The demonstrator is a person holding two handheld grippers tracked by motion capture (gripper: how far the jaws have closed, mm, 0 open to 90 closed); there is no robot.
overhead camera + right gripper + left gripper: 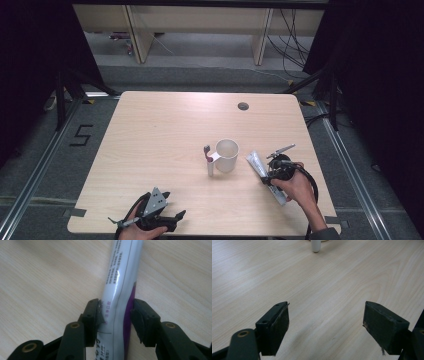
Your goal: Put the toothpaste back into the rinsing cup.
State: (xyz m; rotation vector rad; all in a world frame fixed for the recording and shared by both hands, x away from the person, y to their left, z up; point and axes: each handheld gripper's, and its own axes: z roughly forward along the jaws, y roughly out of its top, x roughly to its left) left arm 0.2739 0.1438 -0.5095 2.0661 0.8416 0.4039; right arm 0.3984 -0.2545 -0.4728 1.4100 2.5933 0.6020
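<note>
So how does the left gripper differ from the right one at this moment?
The left gripper has its jaws wide open with bare table between them; the right gripper has its jaws on either side of the toothpaste tube, pressing on it. The left gripper sits at the near table edge, away from the cup; the right gripper sits beside the cup, over the tube. Both are hand-held, with black jaws.

white and purple tube, white cup, black gripper

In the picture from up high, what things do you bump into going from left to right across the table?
Left gripper → toothbrush → white cup → toothpaste tube → right gripper, whose jaws sit around the tube.
</note>
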